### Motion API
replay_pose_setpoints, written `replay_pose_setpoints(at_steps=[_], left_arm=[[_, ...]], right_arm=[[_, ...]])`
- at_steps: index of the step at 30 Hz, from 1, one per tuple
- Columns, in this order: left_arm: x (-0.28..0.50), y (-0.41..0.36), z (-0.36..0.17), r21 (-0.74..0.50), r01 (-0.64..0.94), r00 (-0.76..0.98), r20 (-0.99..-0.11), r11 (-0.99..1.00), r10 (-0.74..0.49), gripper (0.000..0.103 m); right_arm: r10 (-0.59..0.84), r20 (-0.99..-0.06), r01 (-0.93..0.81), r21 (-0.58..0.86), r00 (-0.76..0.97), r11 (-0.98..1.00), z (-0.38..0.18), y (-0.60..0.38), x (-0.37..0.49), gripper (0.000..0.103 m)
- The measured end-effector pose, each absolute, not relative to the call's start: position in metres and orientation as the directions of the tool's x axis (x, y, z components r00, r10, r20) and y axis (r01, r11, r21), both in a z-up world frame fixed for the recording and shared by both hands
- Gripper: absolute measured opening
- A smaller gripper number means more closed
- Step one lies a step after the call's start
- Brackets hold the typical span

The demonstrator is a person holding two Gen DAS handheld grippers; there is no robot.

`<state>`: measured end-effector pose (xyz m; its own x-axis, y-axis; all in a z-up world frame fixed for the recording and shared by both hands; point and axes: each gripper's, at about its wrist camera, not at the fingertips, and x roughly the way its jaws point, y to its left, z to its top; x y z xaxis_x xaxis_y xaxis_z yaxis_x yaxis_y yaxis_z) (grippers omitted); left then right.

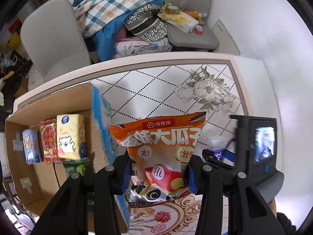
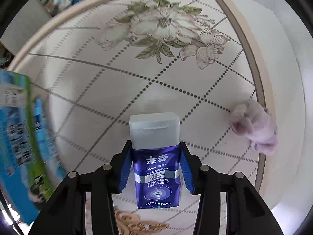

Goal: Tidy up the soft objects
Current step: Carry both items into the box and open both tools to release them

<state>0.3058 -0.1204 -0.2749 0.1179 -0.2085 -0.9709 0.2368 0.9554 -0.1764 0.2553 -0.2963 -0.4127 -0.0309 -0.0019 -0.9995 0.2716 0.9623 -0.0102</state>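
My left gripper (image 1: 158,168) is shut on an orange snack bag (image 1: 162,146) and holds it above the table, just right of the open cardboard box (image 1: 64,101). The box holds a yellow tissue pack (image 1: 71,137), a red packet (image 1: 48,139) and a small blue pack (image 1: 31,146). My right gripper (image 2: 155,166) is shut on a purple toothpaste tube (image 2: 156,168) with a grey cap, over the table; it also shows in the left wrist view (image 1: 217,152). A crumpled pale purple cloth (image 2: 254,125) lies at the table's right edge.
The floral-patterned table (image 2: 137,82) has a beige rim. The box's blue-green outer wall (image 2: 21,143) stands at the left in the right wrist view. Behind the table are a grey chair (image 1: 52,39), piled blankets (image 1: 113,9) and a cluttered second chair (image 1: 191,29).
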Motion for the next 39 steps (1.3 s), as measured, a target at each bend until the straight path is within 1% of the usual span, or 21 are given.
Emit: replay_pose_setpoints(at_steps=[6, 11, 16, 19, 22, 27, 34, 39], left_arm=[[0.28, -0.083, -0.229, -0.211, 0.215, 0.2, -0.946, 0.954, -0.254, 0.042], [0.263, -0.032, -0.186, -0.197, 0.185, 0.28, -0.929, 0.963, -0.243, 0.042], [0.253, 0.027, -0.166, -0.126, 0.147, 0.332, -0.928, 0.981, -0.169, 0.042], [0.255, 0.067, -0.172, -0.093, 0.099, 0.329, -0.936, 0.991, -0.121, 0.042], [0.261, 0.104, -0.191, -0.074, 0.047, 0.3, -0.95, 0.996, -0.085, 0.042], [0.28, 0.159, -0.241, -0.054, -0.028, 0.21, -0.977, 0.998, -0.047, 0.042], [0.298, 0.192, -0.293, -0.061, -0.08, 0.109, -0.993, 0.995, -0.052, 0.043], [0.302, 0.202, -0.329, -0.098, -0.099, 0.012, -0.995, 0.99, -0.097, 0.043]], right_arm=[[0.052, -0.986, 0.221, 0.087, 0.157, 0.971, -0.323, -0.281, 0.228, 0.048], [0.088, -0.952, 0.129, 0.131, 0.292, 0.983, -0.235, -0.25, 0.226, 0.048], [0.171, -0.919, 0.034, 0.196, 0.356, 0.98, -0.17, -0.199, 0.233, 0.048], [0.225, -0.91, -0.025, 0.231, 0.349, 0.973, -0.151, -0.151, 0.236, 0.048], [0.263, -0.913, -0.061, 0.257, 0.312, 0.965, -0.161, -0.097, 0.249, 0.048], [0.281, -0.933, -0.052, 0.276, 0.227, 0.96, -0.211, -0.017, 0.272, 0.048], [0.242, -0.968, -0.039, 0.24, 0.071, 0.97, -0.298, 0.049, 0.301, 0.048], [0.217, -0.975, -0.061, 0.219, -0.039, 0.974, -0.341, 0.071, 0.309, 0.048]])
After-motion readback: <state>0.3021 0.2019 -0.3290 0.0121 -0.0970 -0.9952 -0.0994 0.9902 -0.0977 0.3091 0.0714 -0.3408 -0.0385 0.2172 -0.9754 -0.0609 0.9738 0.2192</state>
